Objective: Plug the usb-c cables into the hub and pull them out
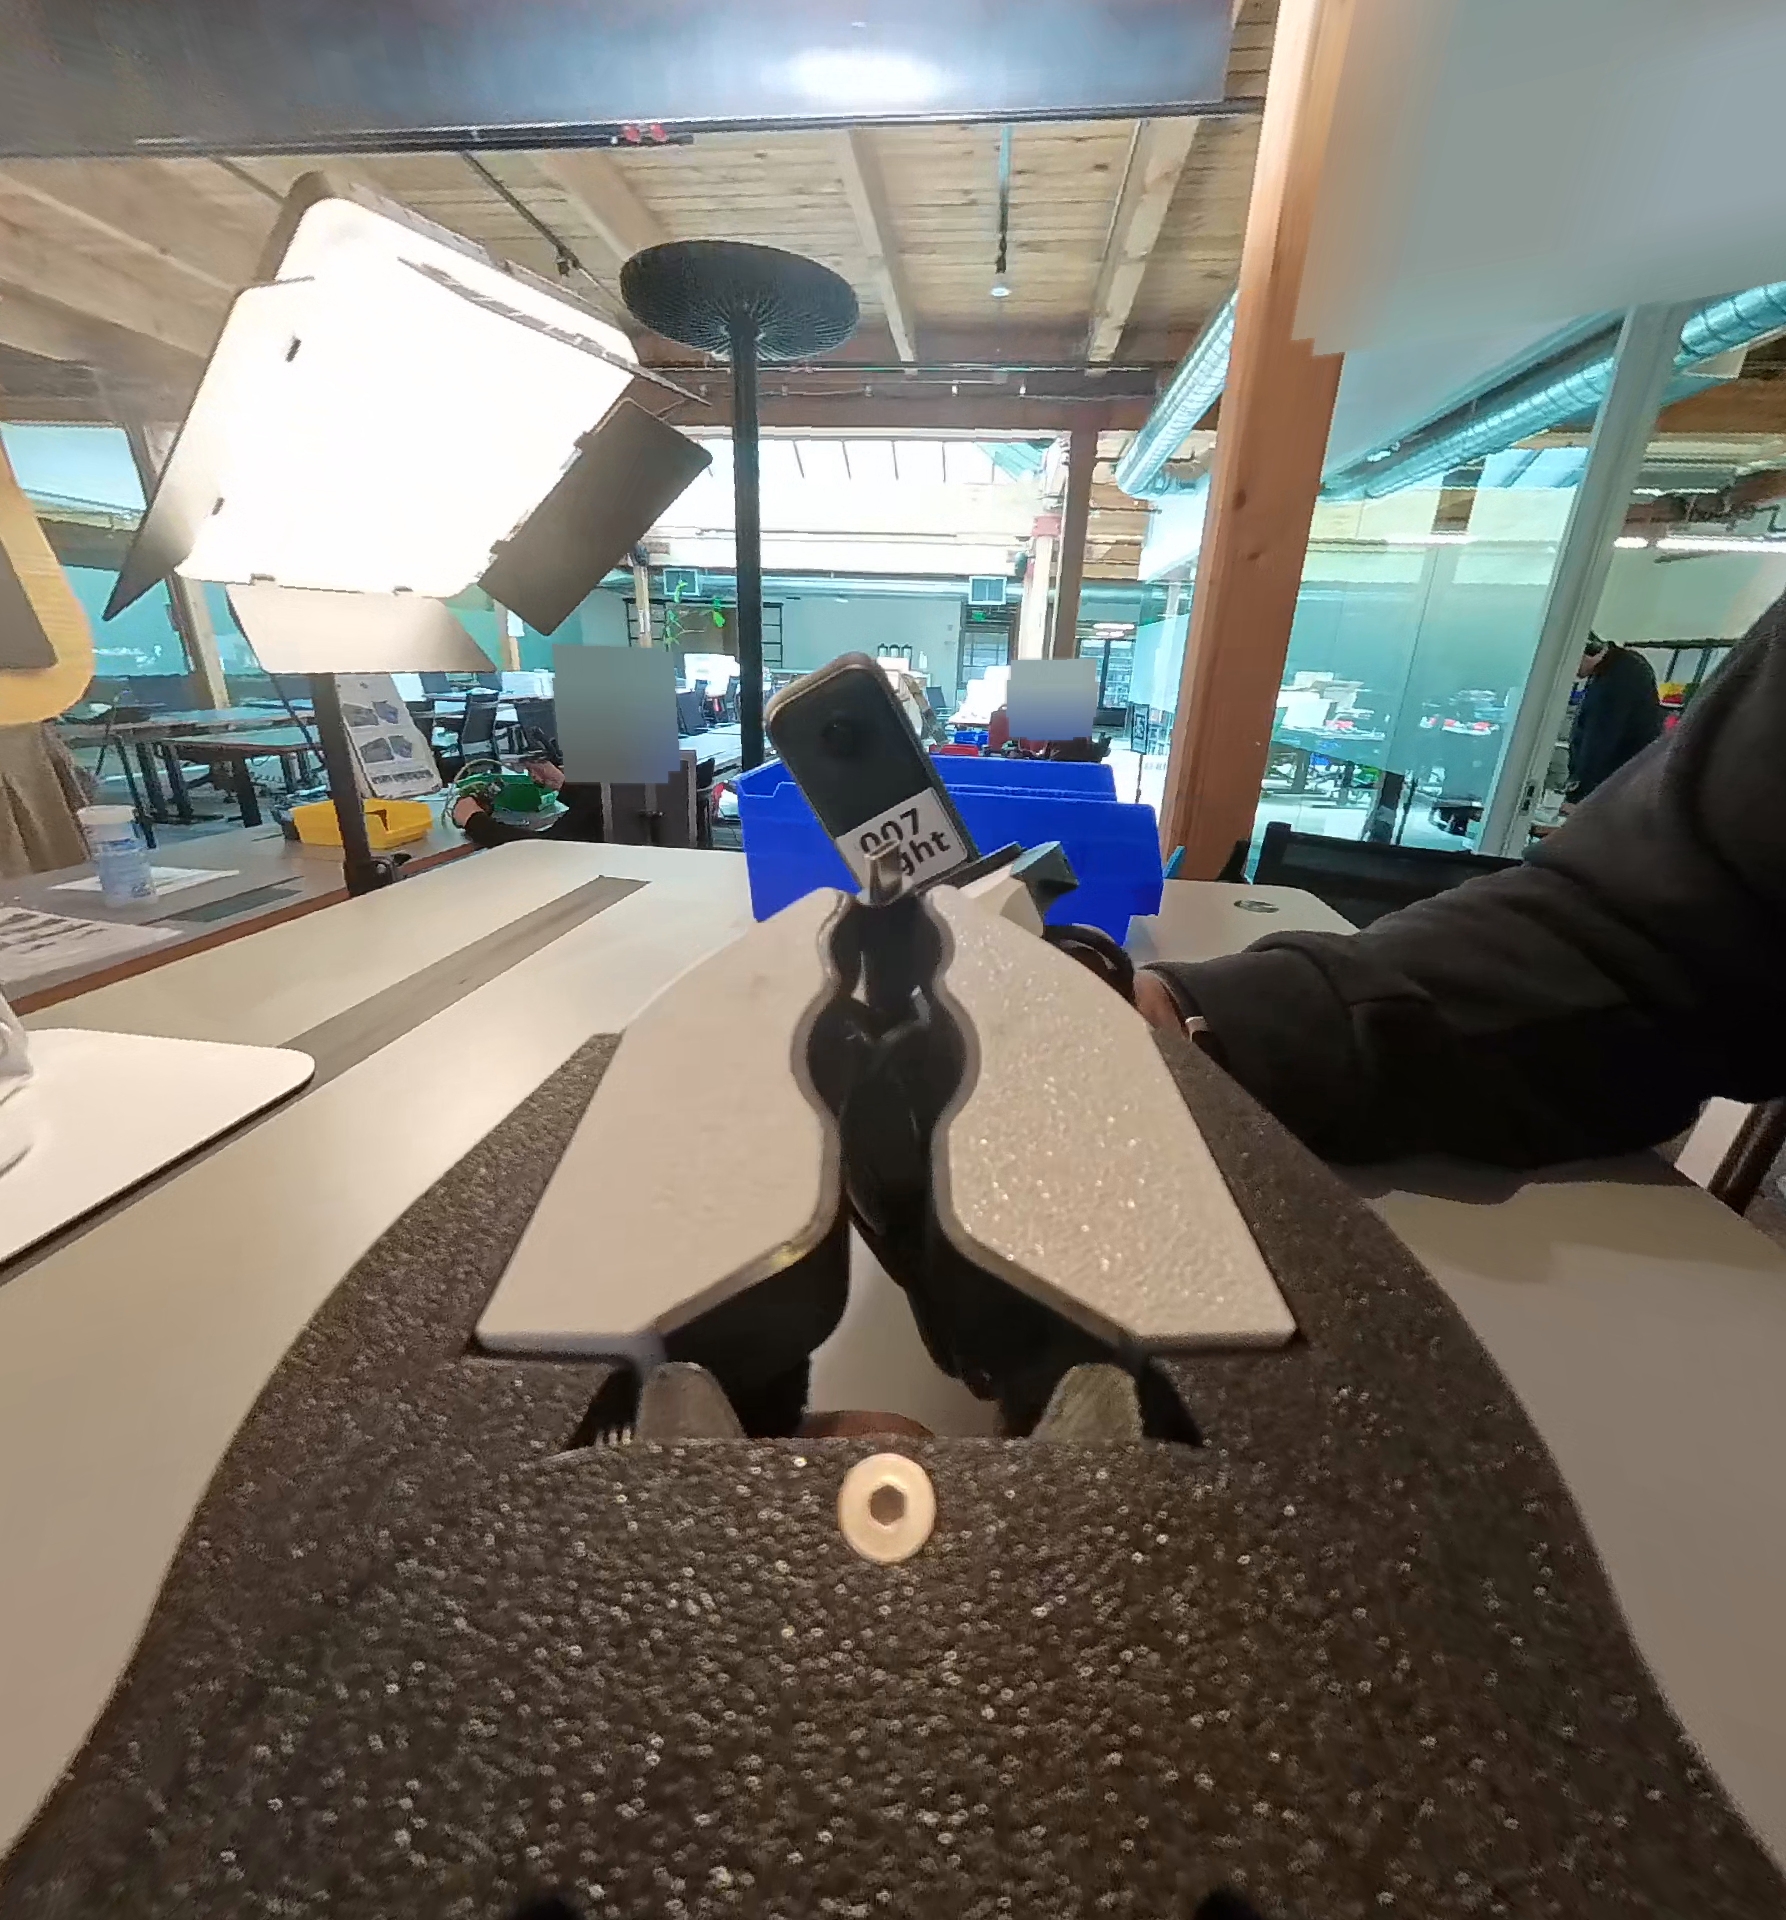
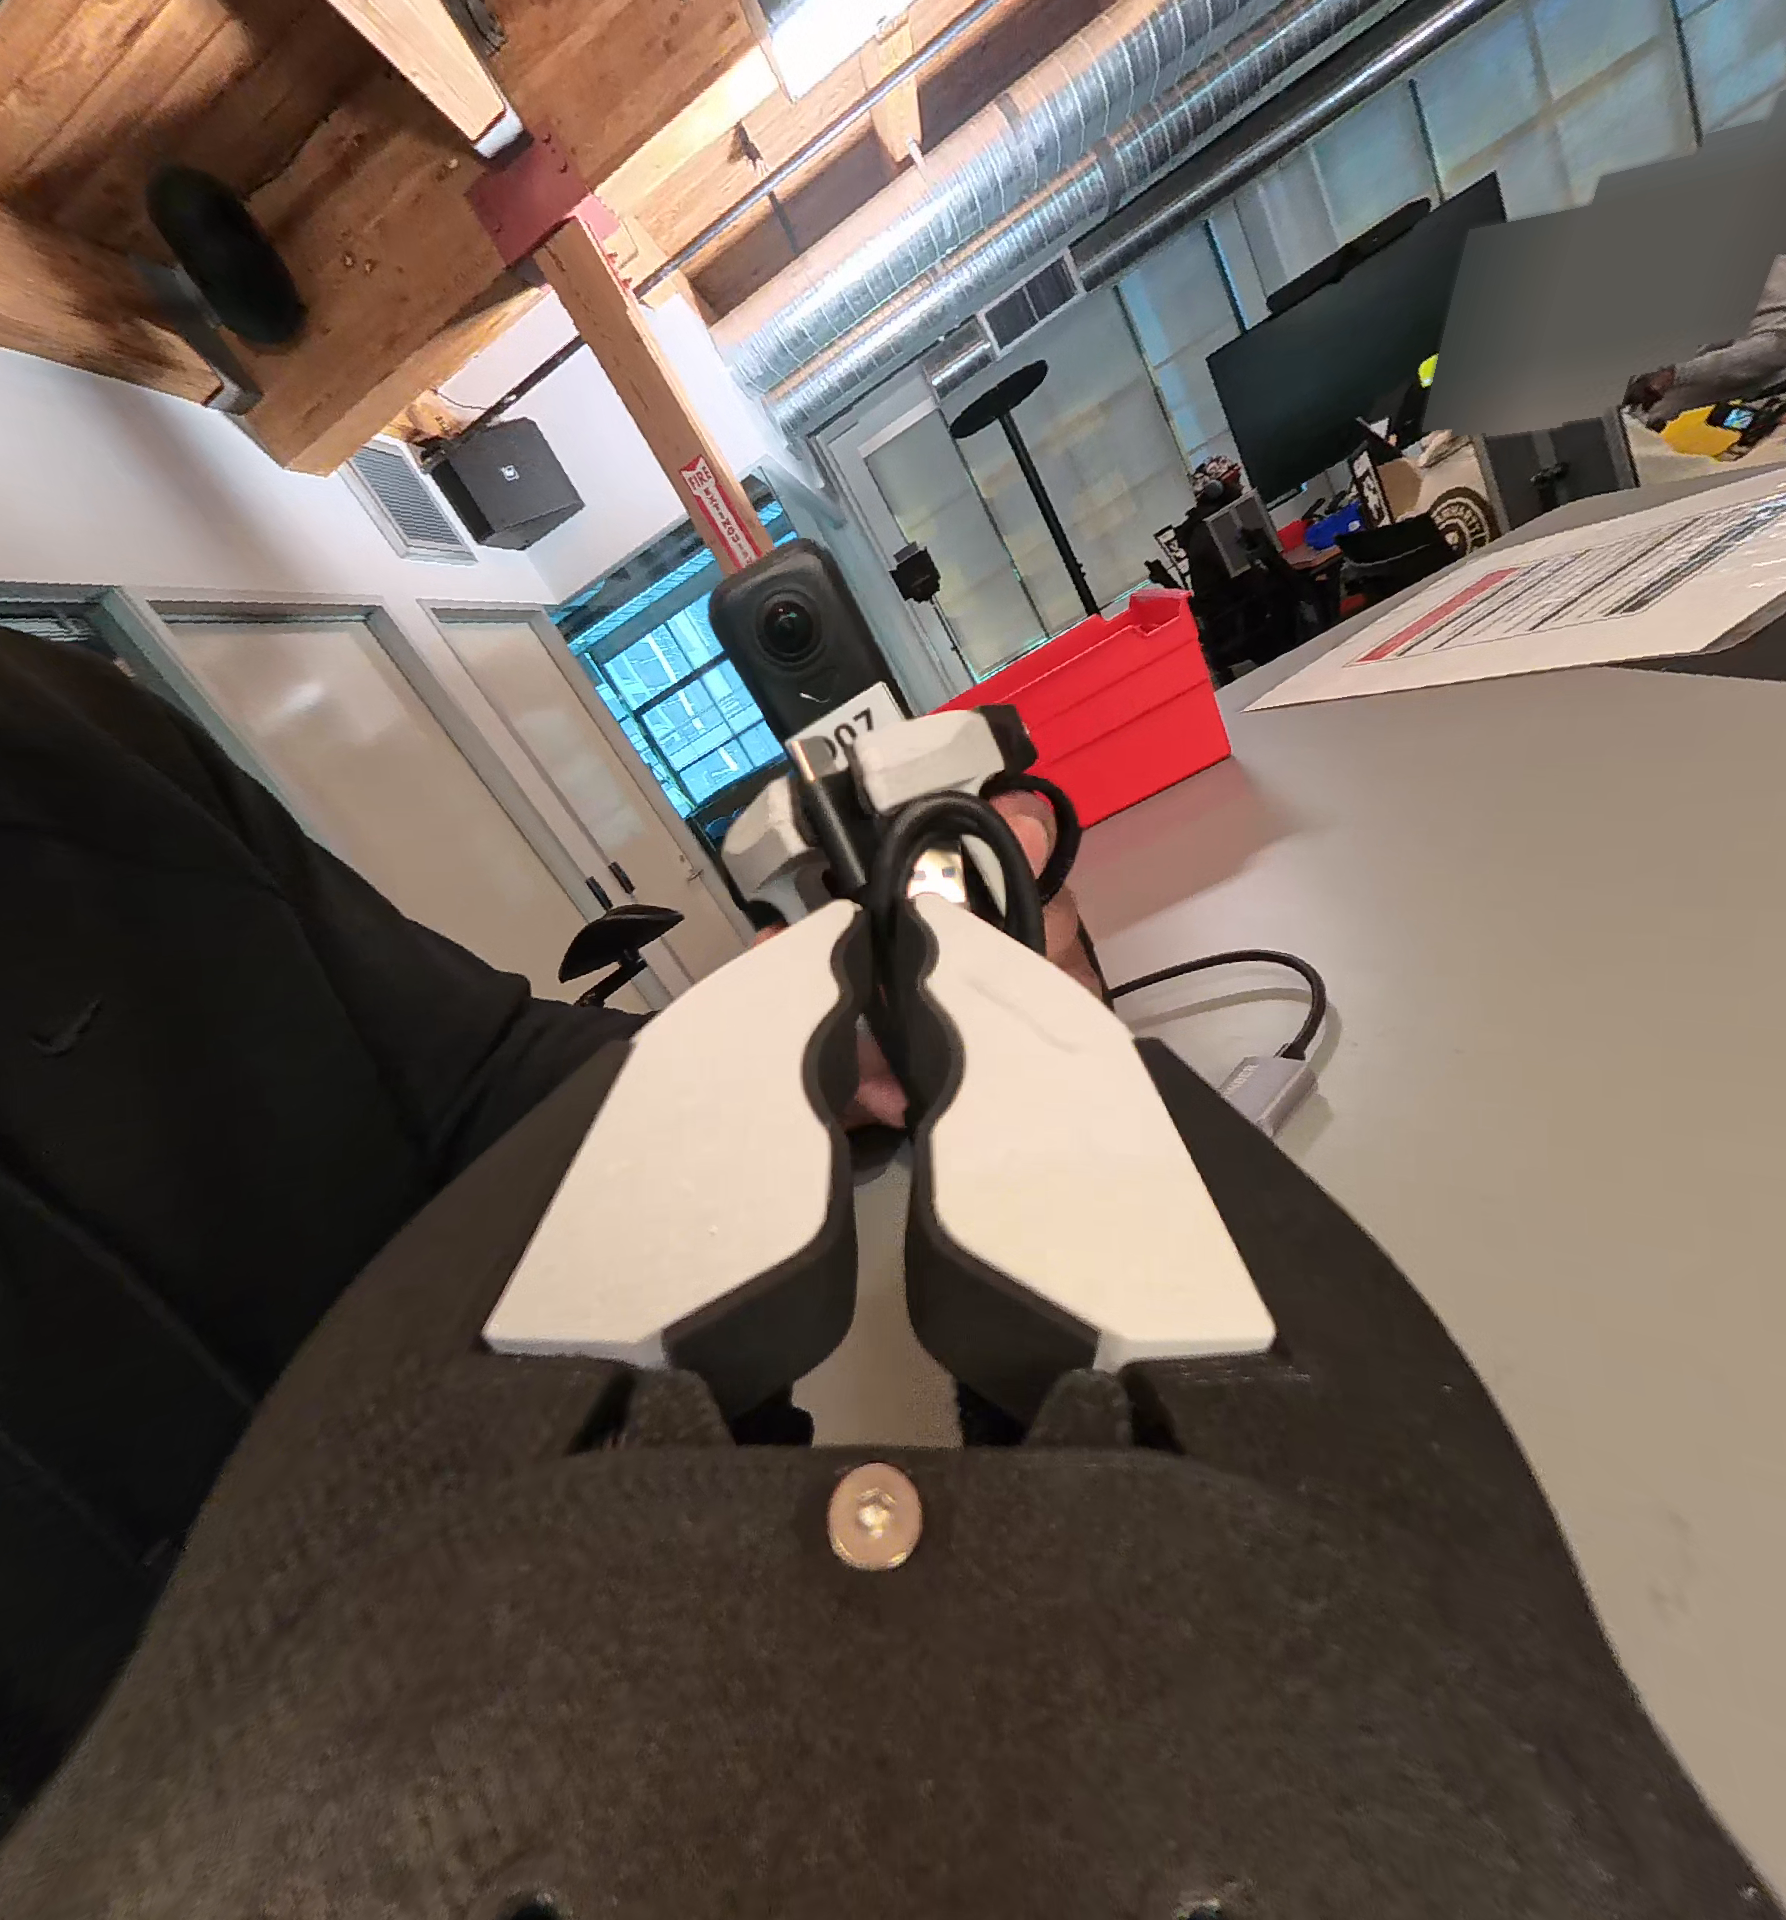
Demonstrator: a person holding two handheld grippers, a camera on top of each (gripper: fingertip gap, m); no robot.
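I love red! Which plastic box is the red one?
The red box, standing on the near table in the right wrist view; the blue box and yellow box differ in colour.

Each claw (image 1: pixel 884 914) (image 2: pixel 889 925) has pale grey fingers with wavy black pads on a speckled black body with one screw (image 1: pixel 886 1508); black sleeves (image 1: pixel 1491 997).
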